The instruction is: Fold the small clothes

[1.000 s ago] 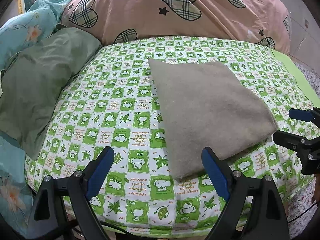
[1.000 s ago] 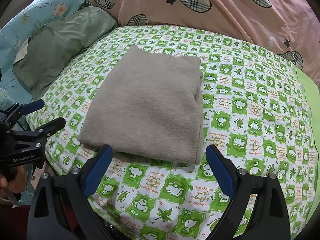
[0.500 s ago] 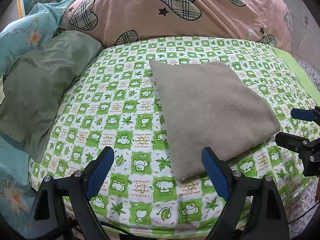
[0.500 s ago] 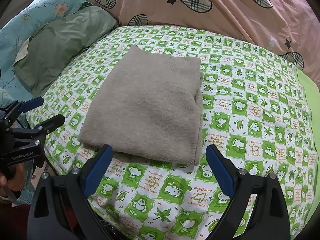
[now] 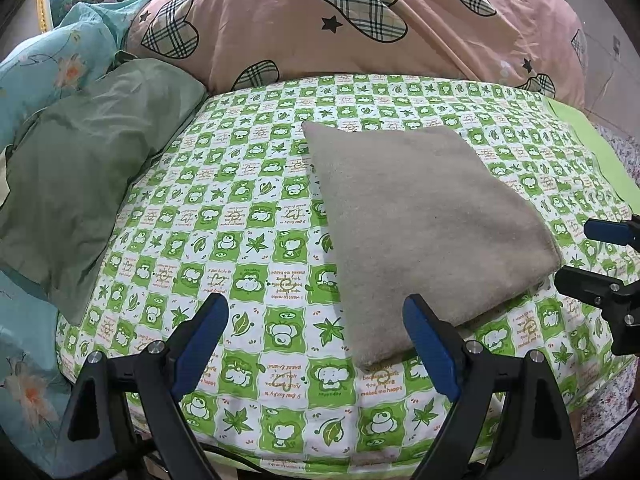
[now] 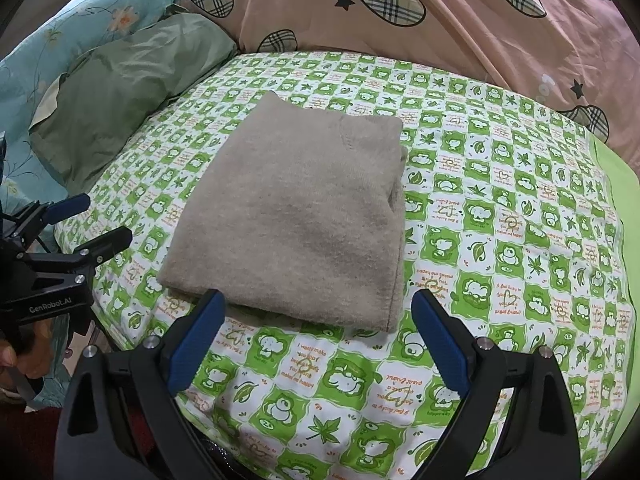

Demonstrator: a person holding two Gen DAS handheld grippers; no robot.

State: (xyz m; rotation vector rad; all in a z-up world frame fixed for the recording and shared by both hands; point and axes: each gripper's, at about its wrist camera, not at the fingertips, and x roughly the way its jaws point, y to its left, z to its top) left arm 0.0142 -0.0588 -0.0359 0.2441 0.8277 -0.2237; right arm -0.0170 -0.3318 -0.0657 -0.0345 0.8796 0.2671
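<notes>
A beige knitted garment (image 5: 424,220) lies folded into a flat rectangle on the green-and-white printed bed sheet (image 5: 224,240); it also shows in the right wrist view (image 6: 304,208). My left gripper (image 5: 316,340) is open and empty, held above the sheet near the bed's front edge, just left of the garment's near corner. My right gripper (image 6: 318,336) is open and empty, just in front of the garment's near edge. Each gripper shows in the other's view: the right one (image 5: 600,256) and the left one (image 6: 88,220), both open.
A pink quilt with plaid hearts (image 5: 360,20) is heaped at the back. A green pillow (image 5: 80,168) and a teal floral pillow (image 5: 44,68) lie at the left. A plain light-green strip (image 6: 616,208) borders the sheet at the right. The bed edge is right below both grippers.
Both grippers have pulled back slightly from the garment and stay open. The folded garment has not moved.
</notes>
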